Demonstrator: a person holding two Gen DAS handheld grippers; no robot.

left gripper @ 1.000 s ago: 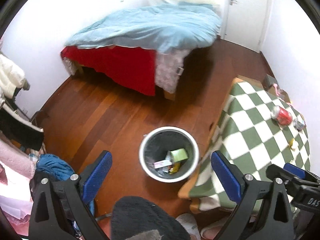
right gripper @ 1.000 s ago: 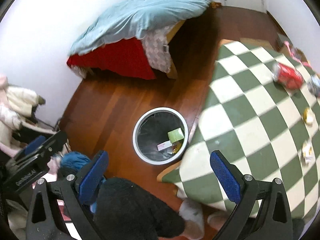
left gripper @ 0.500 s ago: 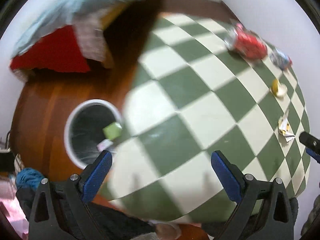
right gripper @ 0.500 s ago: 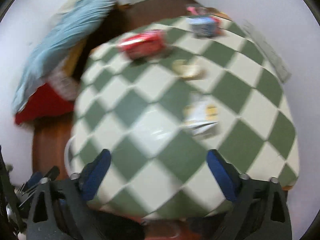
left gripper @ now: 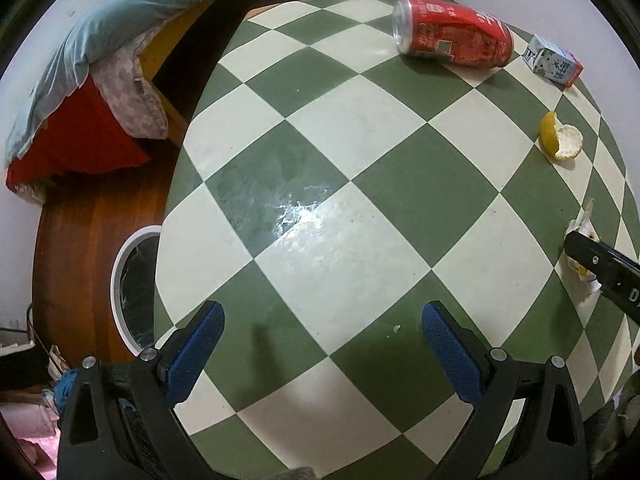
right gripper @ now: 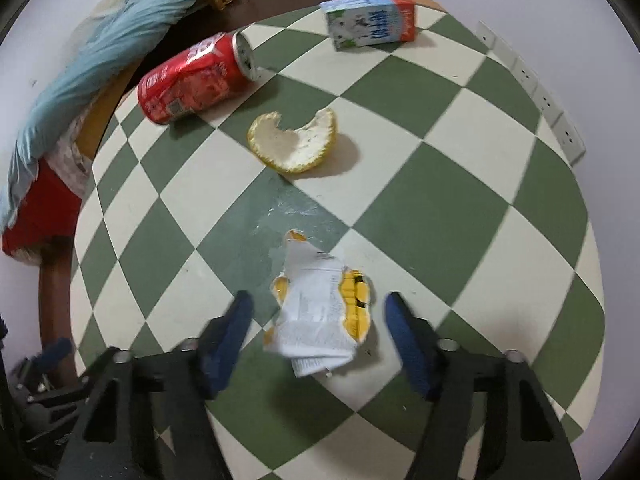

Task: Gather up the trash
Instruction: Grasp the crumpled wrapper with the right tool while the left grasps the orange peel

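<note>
1. Wrapper (right gripper: 320,312), crumpled white and yellow, lies on the checked table (right gripper: 420,208) directly between the jaws of the right gripper (right gripper: 318,336). The jaws have just been closing around it; a gap shows on each side, so the pads are judged not yet to press on it.
2. Left gripper (left gripper: 322,344) points down at a bare stretch of the table, away from the wrapper. Its jaws stand wide apart with nothing between them.
3. Items left on the table, taken from the wrapper outward: orange peel (right gripper: 294,142) just beyond it, red can (right gripper: 196,78) on its side farther off, milk carton (right gripper: 370,20) farthest, near the table's far edge.
4. Progress: four pieces are uncollected, none is lifted. The task is judged far from complete.
5. Left wrist view only: the bin (left gripper: 134,288) stands on the floor beside the table edge, well apart from the wrapper. Its contents cannot be made out.
6. Right wrist view only: the wrapper is shown whole, with both pads flanking it. The left view shows only a fragment behind the right gripper's finger.
</note>
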